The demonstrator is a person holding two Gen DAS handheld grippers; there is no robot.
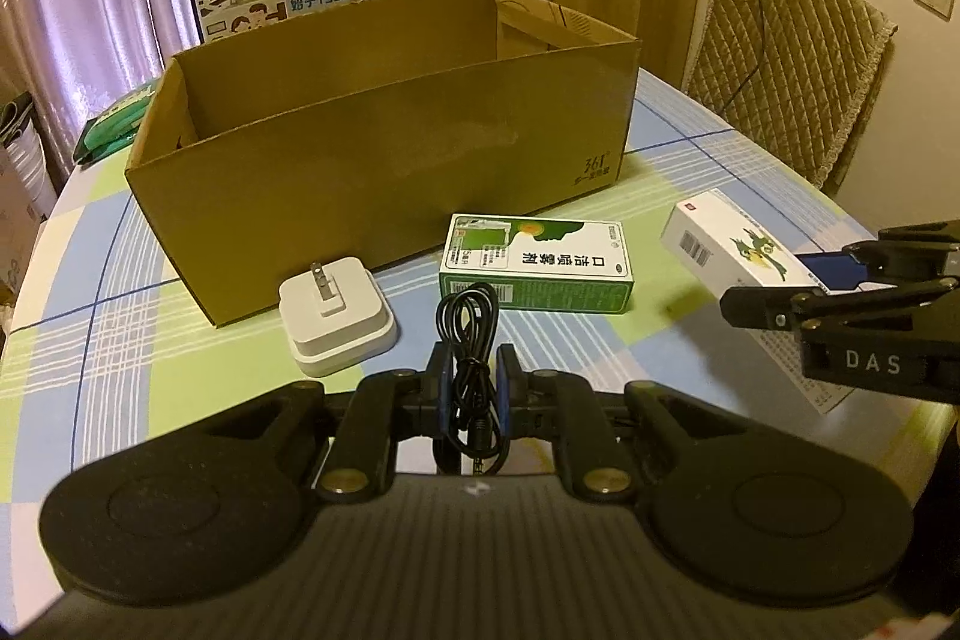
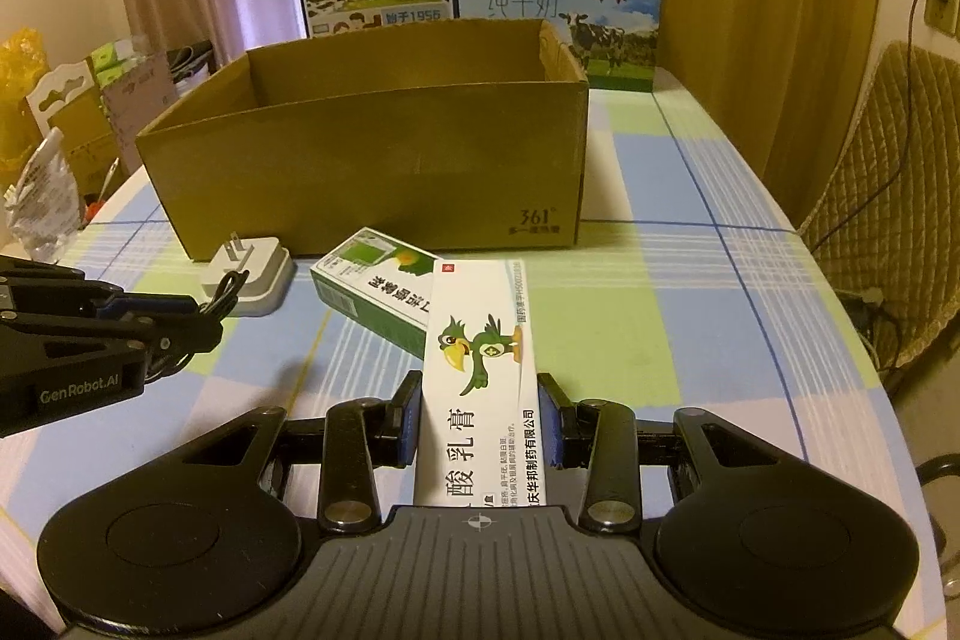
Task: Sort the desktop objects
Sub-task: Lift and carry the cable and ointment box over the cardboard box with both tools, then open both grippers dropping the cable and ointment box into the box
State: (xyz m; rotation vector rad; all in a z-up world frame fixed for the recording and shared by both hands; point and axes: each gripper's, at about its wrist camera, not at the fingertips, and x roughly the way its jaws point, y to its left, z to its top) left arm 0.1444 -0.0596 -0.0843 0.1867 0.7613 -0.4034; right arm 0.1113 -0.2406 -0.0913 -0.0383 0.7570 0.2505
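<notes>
Over checked tablecloth (image 1: 120, 244), both grippers level, gripping cable (image 1: 471, 340) and box (image 2: 480, 370).

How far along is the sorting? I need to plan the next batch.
Nothing visibly sits in the open brown cardboard box. In hand: the left gripper clamps a coiled black cable; the right gripper clamps a white parrot-printed carton. Left on the table: a white plug adapter and a green-and-white carton.
</notes>
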